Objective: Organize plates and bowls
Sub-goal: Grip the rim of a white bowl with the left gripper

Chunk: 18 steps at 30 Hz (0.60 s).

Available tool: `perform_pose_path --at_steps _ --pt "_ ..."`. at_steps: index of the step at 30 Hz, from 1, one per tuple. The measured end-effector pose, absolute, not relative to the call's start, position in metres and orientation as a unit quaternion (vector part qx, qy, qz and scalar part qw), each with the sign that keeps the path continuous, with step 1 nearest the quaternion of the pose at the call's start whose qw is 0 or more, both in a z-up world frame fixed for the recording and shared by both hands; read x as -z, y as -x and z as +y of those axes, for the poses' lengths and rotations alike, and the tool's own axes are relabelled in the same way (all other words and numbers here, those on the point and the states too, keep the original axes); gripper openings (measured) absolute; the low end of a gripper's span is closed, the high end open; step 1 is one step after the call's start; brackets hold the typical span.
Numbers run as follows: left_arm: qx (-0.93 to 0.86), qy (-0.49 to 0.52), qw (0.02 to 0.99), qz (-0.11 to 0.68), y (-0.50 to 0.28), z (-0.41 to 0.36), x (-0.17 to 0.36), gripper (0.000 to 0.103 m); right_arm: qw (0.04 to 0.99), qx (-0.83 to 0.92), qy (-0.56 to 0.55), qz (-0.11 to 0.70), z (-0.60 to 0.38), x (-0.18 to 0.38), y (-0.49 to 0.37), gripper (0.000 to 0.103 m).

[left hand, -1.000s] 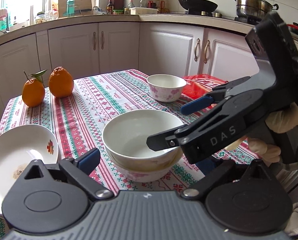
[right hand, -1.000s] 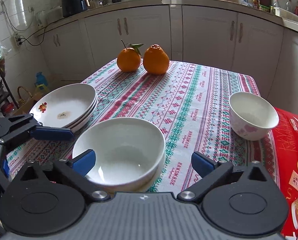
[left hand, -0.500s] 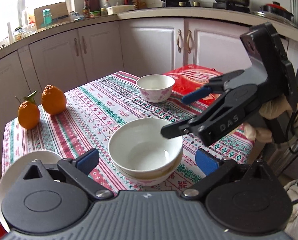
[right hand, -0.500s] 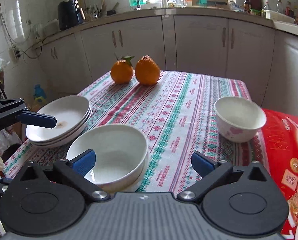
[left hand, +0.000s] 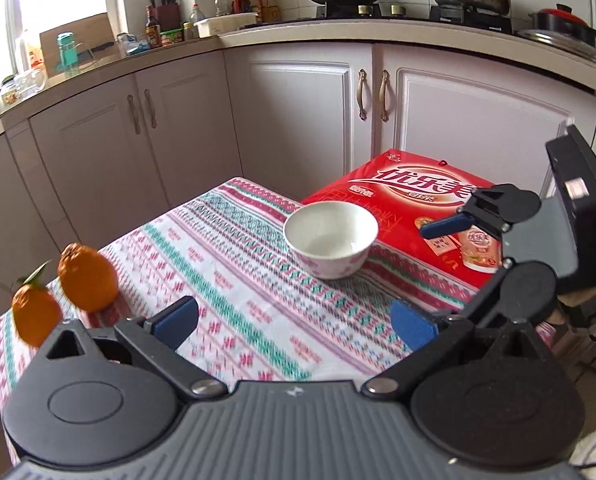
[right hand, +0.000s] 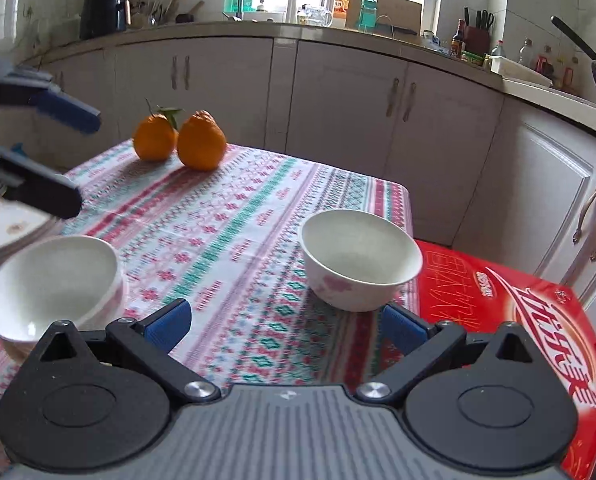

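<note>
Where fingers gape: right gripper (right hand: pixel 284 326) (empty), bowl (right hand: pixel 360 258) beyond.

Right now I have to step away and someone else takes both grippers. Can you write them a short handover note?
Left gripper: open, empty, above the tablecloth.
Right gripper: open, empty, near the lone bowl.
Stacked bowls sit at the table's left edge, beside the stacked plates.
Done: plates stacked, bowls nested.
Left: the lone bowl, standing next to the red package, probably goes onto the stacked bowls. The oranges are out of the way.
</note>
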<state>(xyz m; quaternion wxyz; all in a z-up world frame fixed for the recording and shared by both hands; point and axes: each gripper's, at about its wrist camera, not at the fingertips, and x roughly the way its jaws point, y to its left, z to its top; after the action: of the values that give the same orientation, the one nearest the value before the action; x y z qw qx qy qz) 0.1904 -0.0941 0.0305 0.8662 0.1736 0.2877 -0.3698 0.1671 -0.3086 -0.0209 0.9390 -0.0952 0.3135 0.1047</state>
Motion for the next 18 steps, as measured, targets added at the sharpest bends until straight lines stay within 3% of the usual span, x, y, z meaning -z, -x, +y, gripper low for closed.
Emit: perform_pose_path --at_steps 8,18 --pt "0.402 -0.168 0.837 0.332 -0.256 -0.154 -0.008 0.101 0.938 -0.104 0.087 0.317 -0.334 0.035 -0.200 0.103" --pt "0.414 -0.172 0.812 0.374 -0.305 -0.200 0.027 0.094 0.938 -0.123 0.068 0.317 -0.354 0.048 -0.232 0.103"
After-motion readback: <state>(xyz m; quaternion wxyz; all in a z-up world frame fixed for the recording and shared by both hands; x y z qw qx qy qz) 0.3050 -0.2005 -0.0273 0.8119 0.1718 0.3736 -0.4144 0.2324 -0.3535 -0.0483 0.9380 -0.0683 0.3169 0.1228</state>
